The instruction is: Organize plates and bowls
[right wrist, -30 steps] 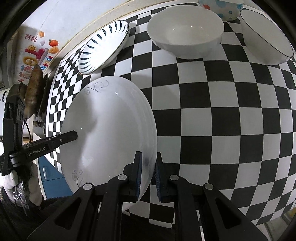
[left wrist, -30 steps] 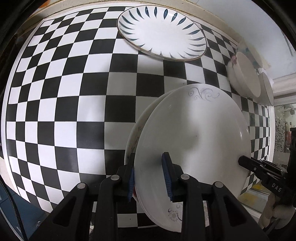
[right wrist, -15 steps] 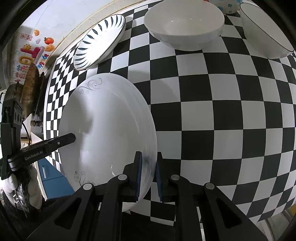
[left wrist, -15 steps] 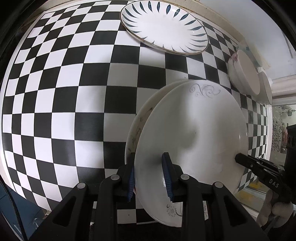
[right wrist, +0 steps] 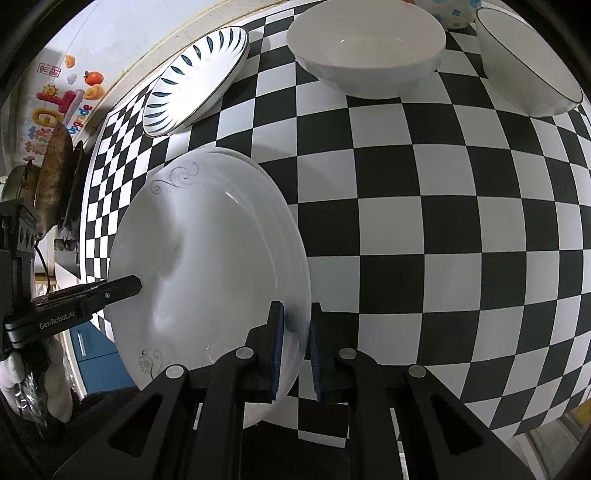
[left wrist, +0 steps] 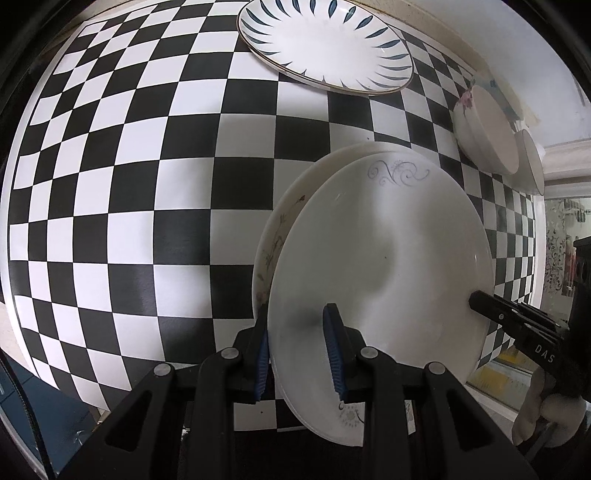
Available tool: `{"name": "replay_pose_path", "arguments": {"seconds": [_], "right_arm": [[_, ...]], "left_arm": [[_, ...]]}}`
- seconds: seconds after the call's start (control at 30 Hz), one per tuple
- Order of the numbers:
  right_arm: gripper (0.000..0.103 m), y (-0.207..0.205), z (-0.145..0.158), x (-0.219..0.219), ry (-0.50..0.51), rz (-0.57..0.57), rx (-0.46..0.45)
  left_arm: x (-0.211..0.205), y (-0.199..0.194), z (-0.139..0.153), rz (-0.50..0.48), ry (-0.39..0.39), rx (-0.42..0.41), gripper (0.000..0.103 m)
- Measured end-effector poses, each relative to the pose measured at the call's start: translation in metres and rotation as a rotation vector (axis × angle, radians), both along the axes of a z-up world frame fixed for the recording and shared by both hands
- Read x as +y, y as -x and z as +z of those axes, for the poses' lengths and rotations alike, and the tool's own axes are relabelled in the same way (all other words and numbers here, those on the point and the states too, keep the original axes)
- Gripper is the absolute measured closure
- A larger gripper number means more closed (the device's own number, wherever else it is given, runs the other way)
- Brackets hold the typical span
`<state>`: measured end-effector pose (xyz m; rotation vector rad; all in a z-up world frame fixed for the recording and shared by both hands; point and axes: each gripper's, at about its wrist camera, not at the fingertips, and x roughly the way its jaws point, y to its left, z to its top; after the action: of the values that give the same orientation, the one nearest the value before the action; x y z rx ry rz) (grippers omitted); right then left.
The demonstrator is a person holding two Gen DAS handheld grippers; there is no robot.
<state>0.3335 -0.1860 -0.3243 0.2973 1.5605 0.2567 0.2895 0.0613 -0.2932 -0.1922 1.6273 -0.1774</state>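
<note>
A: Largest first?

B: Checkered tablecloth (right wrist: 424, 229), black and white squares, carrying everything.

A: Next?

B: White scroll plate (left wrist: 384, 280), grey scroll motif at far rim and near rim, stacked on floral plate (left wrist: 275, 236), near the surface's front edge. Nothing on its face but shadow. Held at two sides.

A: Grips?

B: Left gripper (left wrist: 297, 350) closed down on the stacked rims, one blue pad above the scroll plate's face, the other below the edge. Right gripper (right wrist: 295, 347) pinching the opposite rim (right wrist: 291, 295) between near-shut blue pads. Cannot tell whether the stack rests on the cloth or hangs just above.

A: Other plates?

B: Leaf-pattern plate (right wrist: 195, 81), dark blue petals round a gilt edge, near the back edge by the wall, empty. Well apart from the stack.

A: Bowls?

B: Plain white bowl (right wrist: 365, 48), empty, toward the back edge. Black-rimmed bowl (right wrist: 528, 62) just beside it at the right back corner, empty too. Blue-dotted bowl (right wrist: 448, 13) behind the two, contents hidden.

A: Writing?

B: "GenRobot.AI" on the left gripper's arm in the right view; "DAS" on the right gripper's arm in the left view. Colourful wall stickers (right wrist: 62, 99) past the left back corner, lettering too distorted to read.
</note>
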Motion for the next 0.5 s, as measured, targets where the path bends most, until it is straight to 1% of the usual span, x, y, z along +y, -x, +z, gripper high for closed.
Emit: {"name": "replay_pose_path", "arguments": {"seconds": [0.13,0.2,0.27,0.3,0.5], "right_arm": [[0.089,0.000,0.000,-0.002,-0.003,-0.002,0.000],[0.089,-0.001,0.000,-0.002,-0.003,-0.002,0.000],[0.089,-0.001,0.000,-0.003,-0.008,-0.004,0.000],[0.089,-0.001,0.000,-0.003,-0.014,-0.004,0.000],[0.089,-0.002,0.000,-0.003,-0.007,0.004,-0.001]], "left_arm": [[-0.002,-0.001,0.002,-0.018,-0.022,0.015,0.078],[-0.007,-0.003,0.005,-0.039,-0.057,0.012,0.078],[-0.009,-0.004,0.006,-0.061,-0.117,0.009,0.078],[-0.009,-0.005,0.005,-0.068,-0.130,0.008,0.079],[-0.012,-0.009,0.007,-0.083,-0.145,-0.002,0.079]]}}
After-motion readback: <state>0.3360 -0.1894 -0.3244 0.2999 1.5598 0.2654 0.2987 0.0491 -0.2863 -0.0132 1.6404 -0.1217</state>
